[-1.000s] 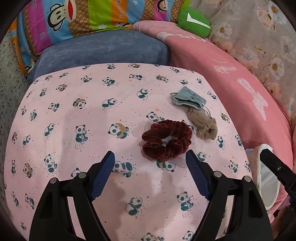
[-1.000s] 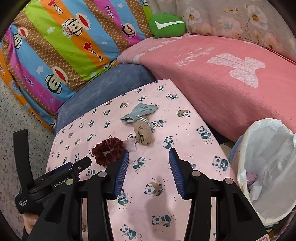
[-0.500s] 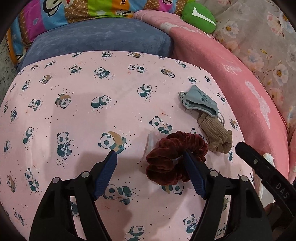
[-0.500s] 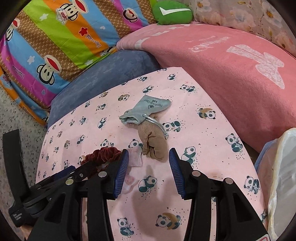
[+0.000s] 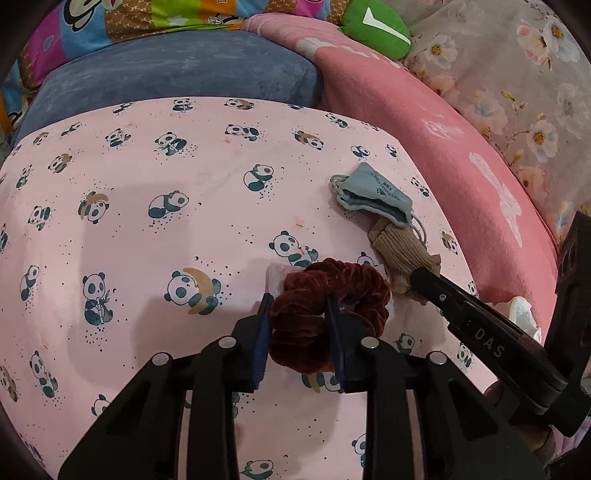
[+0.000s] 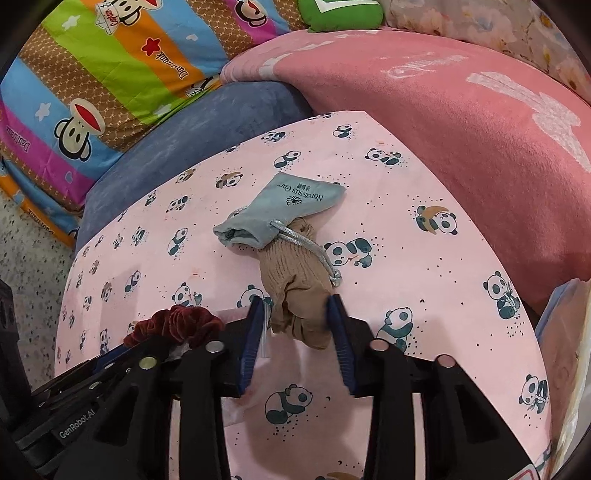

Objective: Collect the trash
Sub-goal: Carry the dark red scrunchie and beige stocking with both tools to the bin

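Observation:
A dark red velvet scrunchie point(image 5: 347, 291) lies on the pink panda cloth point(image 5: 147, 240). My left gripper point(image 5: 299, 325) has its near loop between the pads, and the jaws are closing on it. A beige bunched stocking point(image 6: 295, 288) lies under a grey-blue drawstring pouch point(image 6: 291, 203). My right gripper point(image 6: 295, 326) straddles the stocking's near end, jaws closing, pads touching its sides. A clear plastic wrapper point(image 5: 276, 275) pokes out from beneath the scrunchie. In the right wrist view the scrunchie point(image 6: 173, 323) shows at lower left.
A white bin bag point(image 6: 570, 369) hangs off the table's right edge. Behind the table are a blue cushion point(image 5: 177, 74), a pink blanket point(image 6: 443, 122), a striped monkey-print cushion point(image 6: 110, 74) and a green cushion point(image 5: 373, 27). Speckled floor point(image 6: 26, 258) lies to the left.
Both grippers came forward and down onto the cloth. The left jaws narrowed around the scrunchie's loop, and the right jaws narrowed around the stocking's end.

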Action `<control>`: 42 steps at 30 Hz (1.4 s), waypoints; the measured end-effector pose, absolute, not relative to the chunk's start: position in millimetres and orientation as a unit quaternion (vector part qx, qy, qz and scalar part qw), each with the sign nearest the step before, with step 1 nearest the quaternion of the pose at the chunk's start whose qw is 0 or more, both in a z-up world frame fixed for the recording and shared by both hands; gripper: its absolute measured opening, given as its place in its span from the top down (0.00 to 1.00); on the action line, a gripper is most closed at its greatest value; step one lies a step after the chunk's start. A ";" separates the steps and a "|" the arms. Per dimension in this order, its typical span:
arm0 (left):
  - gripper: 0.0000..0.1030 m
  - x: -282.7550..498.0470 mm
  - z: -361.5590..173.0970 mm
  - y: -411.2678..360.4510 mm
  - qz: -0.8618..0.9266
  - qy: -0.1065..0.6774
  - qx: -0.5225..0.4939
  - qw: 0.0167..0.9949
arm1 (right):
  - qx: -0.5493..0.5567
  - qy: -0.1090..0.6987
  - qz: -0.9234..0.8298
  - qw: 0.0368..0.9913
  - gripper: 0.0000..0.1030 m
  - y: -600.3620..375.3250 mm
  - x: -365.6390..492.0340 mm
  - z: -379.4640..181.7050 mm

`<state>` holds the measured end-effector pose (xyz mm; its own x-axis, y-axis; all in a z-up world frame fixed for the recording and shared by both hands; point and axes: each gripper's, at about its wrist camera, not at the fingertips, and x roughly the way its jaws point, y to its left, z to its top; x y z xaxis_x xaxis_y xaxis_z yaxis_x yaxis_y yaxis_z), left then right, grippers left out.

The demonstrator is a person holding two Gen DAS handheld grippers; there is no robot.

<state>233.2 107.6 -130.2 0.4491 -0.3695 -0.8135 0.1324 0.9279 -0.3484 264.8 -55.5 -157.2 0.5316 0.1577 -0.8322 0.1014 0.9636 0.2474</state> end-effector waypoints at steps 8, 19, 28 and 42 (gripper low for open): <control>0.83 223.7 -109.1 109.0 -0.153 0.484 -0.117 0.854 | 0.145 0.469 0.037 0.870 0.90 -56.6 246.0 -142.1; 0.83 199.5 -70.9 99.6 -0.153 0.455 -0.114 0.870 | 0.163 0.429 0.070 0.886 0.90 -53.5 207.7 -94.9; 0.83 177.4 -38.4 79.0 -0.166 0.429 -0.100 0.882 | 0.170 0.375 0.073 0.908 0.90 -68.8 167.6 -40.3; 0.83 138.2 2.2 3.2 -0.218 0.394 -0.059 0.891 | 0.186 0.335 0.035 0.923 0.90 -131.5 109.1 2.0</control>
<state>138.2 3.2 2.2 0.5936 -0.4357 -0.6766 0.3423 0.8976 -0.2777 109.1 -131.5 2.0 0.7732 0.1882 -0.6056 0.0604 0.9288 0.3658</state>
